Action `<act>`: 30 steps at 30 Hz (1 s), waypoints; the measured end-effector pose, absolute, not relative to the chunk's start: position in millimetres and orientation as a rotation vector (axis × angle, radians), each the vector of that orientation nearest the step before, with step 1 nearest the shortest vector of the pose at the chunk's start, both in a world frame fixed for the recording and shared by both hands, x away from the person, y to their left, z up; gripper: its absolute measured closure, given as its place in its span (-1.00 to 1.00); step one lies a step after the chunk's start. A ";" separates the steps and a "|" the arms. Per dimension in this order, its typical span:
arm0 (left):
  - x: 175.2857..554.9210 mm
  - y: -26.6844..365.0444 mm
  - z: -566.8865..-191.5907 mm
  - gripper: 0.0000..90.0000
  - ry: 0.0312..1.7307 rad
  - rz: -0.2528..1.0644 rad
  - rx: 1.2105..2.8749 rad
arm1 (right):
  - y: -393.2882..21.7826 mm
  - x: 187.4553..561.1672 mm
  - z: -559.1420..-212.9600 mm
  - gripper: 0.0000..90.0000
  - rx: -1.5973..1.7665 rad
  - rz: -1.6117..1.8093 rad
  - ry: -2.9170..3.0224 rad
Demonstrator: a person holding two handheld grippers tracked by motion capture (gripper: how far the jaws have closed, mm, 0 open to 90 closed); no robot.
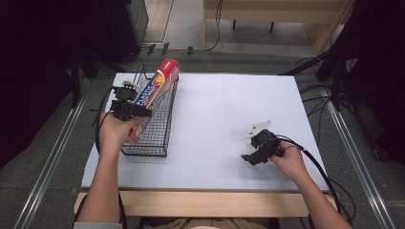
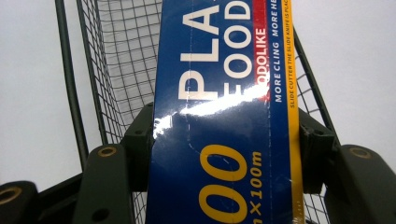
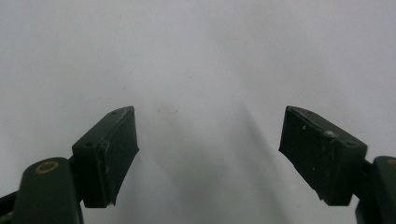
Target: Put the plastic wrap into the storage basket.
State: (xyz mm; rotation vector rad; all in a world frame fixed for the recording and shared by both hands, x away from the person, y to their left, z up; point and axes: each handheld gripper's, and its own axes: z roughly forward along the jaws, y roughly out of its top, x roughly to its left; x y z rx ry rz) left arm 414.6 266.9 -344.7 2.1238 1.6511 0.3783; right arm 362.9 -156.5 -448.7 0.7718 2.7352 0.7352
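So the writing first, since the left gripper view got right up on it: the long blue cardboard box of plastic food wrap [image 2: 219,121] had big white letters reading "PLA" and "FOOD" (both cut off at the frame edge), a red strip with "ODOLIKE" visible, smaller white text "MORE CLING" and then "MORE HE…" running off the top. Down the yellow stripe on its edge there was tiny print, "SLIDE CUTTER THE SLIDE KNIFE IS PLA…". Lower down, yellow numerals "00" and "×100m". Couldn't make out a full brand name.

In the high view that same box [image 1: 157,85] had a red end cap and was lying slanted in the black wire-mesh basket [image 1: 160,125], which sat on the left side of the white table top [image 1: 229,119]. The far red end poked up over the basket's back rim, and the near end sat down lower by the person's left hand [image 1: 113,132].

The left gripper [image 1: 128,106] had its two black jaws closed in on the box from either side, pads pressed against the long faces, so it was gripping the box over the basket. You could see mesh behind the box in the close-up.

The right gripper [image 3: 208,154] was spread wide with nothing between the pads [image 3: 112,154], just bare white surface under them. From above it [image 1: 260,147] was down low at the table's right side, well apart from the basket, held by the right hand [image 1: 289,160].
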 end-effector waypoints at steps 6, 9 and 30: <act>421.3 263.0 -348.7 -0.11 1.730 0.424 2.082 | -157.3 363.3 -449.1 -0.56 0.765 0.732 2.739; 425.8 263.2 -351.7 -0.11 1.756 0.430 2.084 | -156.7 363.6 -449.5 -0.56 0.761 0.727 2.738; 443.7 245.7 -377.2 -0.11 1.798 0.413 2.146 | -154.4 363.3 -452.0 -0.56 0.746 0.705 2.746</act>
